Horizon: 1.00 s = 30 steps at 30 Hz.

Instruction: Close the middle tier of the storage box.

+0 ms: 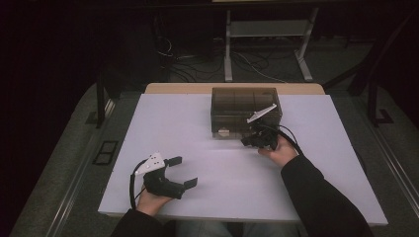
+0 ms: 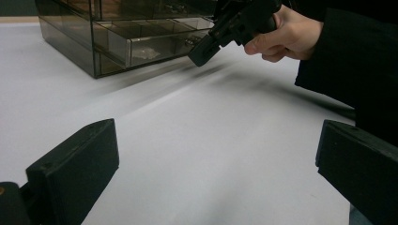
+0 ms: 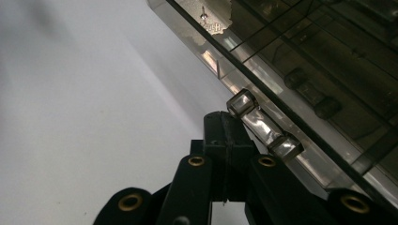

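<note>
A smoky see-through drawer cabinet stands at the back middle of the white table. My right gripper is at its lower front right, held in a hand. In the right gripper view its jaws are shut together, and the tip rests just beside a clear drawer handle, with nothing between them. My left gripper hovers near the table's front left, wide open and empty. In its own view the left gripper looks toward the cabinet and the right gripper.
Small pale parts lie in a lower drawer, which seems pulled out slightly. Bare white table lies between the two grippers. Beyond the far edge are a white stand and cables on a dark floor.
</note>
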Each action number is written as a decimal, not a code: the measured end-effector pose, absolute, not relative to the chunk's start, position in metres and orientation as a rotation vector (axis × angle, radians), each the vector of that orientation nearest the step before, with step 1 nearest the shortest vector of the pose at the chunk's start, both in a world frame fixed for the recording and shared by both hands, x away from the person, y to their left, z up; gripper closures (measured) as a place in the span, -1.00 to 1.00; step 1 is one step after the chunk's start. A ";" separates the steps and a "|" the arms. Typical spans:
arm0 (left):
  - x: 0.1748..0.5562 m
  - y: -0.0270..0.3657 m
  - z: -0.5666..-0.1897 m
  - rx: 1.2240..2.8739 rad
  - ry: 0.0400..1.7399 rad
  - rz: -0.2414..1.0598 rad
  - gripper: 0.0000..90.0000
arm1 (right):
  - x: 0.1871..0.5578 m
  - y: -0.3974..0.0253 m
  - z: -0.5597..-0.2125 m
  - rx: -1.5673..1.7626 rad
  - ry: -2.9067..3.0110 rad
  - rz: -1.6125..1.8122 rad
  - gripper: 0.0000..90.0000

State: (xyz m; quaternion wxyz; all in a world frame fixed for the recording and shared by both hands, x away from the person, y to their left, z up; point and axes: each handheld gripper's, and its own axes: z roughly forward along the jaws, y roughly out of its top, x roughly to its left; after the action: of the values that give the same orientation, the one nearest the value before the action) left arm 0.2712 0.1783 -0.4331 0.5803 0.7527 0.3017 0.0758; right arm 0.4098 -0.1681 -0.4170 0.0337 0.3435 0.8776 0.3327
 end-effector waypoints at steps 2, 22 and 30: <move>0.271 0.178 -0.433 1.760 0.705 0.178 -1.00 | 0.411 -0.169 -0.417 1.061 2.697 1.029 0.98; 0.271 0.178 -0.433 1.761 0.704 0.178 -1.00 | 0.420 -0.165 -0.418 1.100 2.660 1.050 0.98; 0.271 0.178 -0.433 1.760 0.705 0.177 -1.00 | 0.426 -0.165 -0.419 1.119 2.645 1.056 0.98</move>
State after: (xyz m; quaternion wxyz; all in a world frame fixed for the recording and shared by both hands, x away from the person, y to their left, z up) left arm 0.2712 0.1785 -0.4330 0.5799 0.7530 0.3016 0.0758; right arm 0.4260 -0.1651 -0.4185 0.0409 0.3655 0.8636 0.3449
